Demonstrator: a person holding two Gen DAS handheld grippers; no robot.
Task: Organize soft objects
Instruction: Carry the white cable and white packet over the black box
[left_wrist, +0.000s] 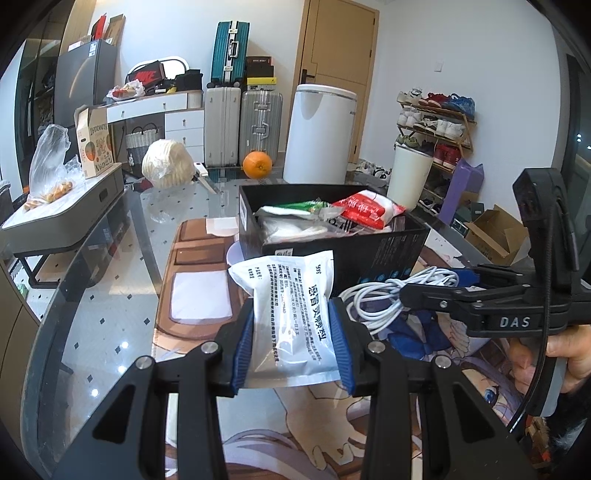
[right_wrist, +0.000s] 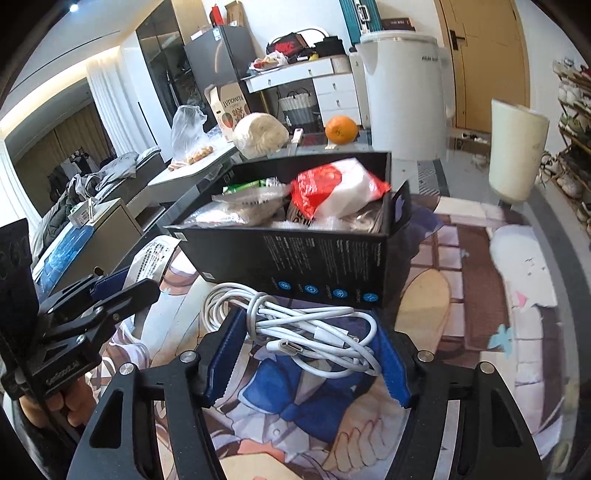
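Note:
My left gripper (left_wrist: 291, 347) is shut on a white printed pouch (left_wrist: 295, 314) and holds it just in front of the black box (left_wrist: 369, 251). The box holds a red-and-white packet (left_wrist: 369, 208), a green packet (left_wrist: 291, 208) and clear bags. My right gripper (right_wrist: 310, 350) is open, its blue pads either side of a coiled white cable (right_wrist: 295, 325) lying on the printed mat (right_wrist: 461, 266) before the box (right_wrist: 314, 266). In the left wrist view the right gripper (left_wrist: 436, 284) reaches over the cable (left_wrist: 380, 299). The pouch (right_wrist: 153, 258) shows at the left of the right wrist view.
An orange (left_wrist: 257, 164), a bagged round loaf (left_wrist: 168, 168) and a knife (left_wrist: 205, 177) lie at the glass table's far end. A white cup (right_wrist: 517, 155) stands right of the box. A grey case with a snack bag (left_wrist: 48, 173) sits left.

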